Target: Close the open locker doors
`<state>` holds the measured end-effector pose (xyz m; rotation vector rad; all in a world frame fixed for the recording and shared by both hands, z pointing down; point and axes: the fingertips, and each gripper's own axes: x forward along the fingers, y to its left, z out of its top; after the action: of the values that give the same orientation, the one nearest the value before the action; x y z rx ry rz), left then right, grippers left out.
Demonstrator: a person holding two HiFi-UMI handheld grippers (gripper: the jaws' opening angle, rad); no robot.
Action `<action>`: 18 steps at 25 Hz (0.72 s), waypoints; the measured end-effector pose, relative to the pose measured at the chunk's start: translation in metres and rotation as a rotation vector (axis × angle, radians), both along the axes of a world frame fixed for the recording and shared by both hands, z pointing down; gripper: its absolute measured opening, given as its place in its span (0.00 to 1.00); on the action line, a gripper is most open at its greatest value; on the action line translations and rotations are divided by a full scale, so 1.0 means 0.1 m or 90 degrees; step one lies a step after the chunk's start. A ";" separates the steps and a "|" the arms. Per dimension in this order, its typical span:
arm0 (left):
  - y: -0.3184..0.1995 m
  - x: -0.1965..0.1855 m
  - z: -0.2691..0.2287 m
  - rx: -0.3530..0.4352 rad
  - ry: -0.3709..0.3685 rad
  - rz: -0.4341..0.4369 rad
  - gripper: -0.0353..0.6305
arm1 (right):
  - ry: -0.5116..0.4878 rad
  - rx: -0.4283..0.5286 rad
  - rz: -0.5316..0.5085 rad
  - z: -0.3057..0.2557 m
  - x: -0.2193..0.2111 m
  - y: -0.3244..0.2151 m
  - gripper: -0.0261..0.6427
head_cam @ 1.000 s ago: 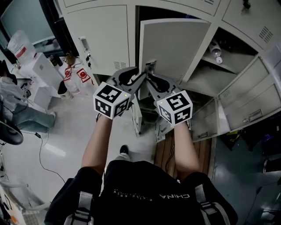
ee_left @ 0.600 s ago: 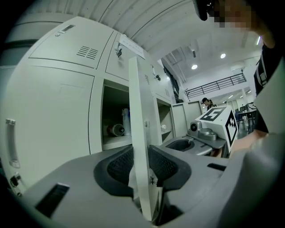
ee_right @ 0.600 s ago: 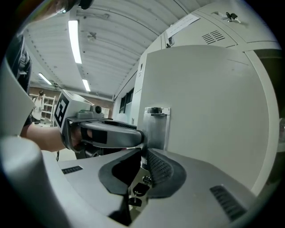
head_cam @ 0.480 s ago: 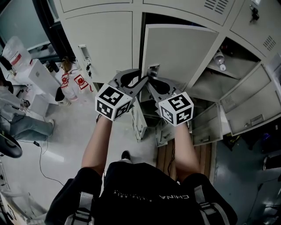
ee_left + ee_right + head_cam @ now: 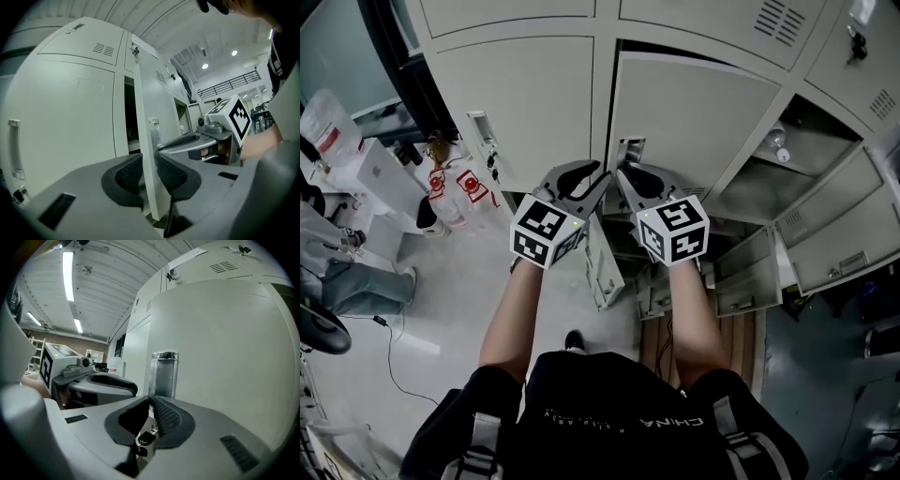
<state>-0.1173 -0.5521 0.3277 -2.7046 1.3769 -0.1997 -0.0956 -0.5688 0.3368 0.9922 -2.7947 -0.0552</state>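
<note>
The pale grey locker door (image 5: 694,112) in the middle column stands nearly closed, its chrome handle plate (image 5: 630,152) on its left edge. My left gripper (image 5: 602,180) straddles that door's free edge (image 5: 146,154), and both pads (image 5: 129,176) press on it. My right gripper (image 5: 622,178) sits on the door's front, just below the handle plate (image 5: 164,373). Its jaws are closing and their tips almost touch. Small keys (image 5: 143,439) hang low in the slit between them; I cannot tell whether the pads touch them.
To the right several lockers stand open: one holds a bottle (image 5: 778,139), and lower doors (image 5: 839,253) (image 5: 750,281) jut out. More small doors (image 5: 605,272) hang open below my hands. Red-and-white canisters (image 5: 455,183), a white cabinet (image 5: 356,155) and a seated person (image 5: 337,272) are at left.
The middle door has swung further toward its frame, and both grippers have travelled forward with it. The right gripper's jaws have narrowed.
</note>
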 end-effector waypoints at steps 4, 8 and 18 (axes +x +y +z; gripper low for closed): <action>-0.08 -0.07 0.09 -0.015 -0.001 0.011 0.21 | -0.003 -0.002 0.032 0.00 -0.06 -0.19 0.12; -0.16 -0.13 0.13 -0.024 -0.002 0.023 0.20 | -0.010 -0.005 0.059 -0.01 -0.11 -0.35 0.12; -0.37 -0.14 0.24 -0.037 -0.011 0.072 0.18 | -0.014 -0.005 0.098 -0.01 -0.16 -0.57 0.12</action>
<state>-0.1311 -0.5889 0.3516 -2.8110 1.2273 -0.2563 -0.1116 -0.6255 0.3355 1.2088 -2.7261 -0.0125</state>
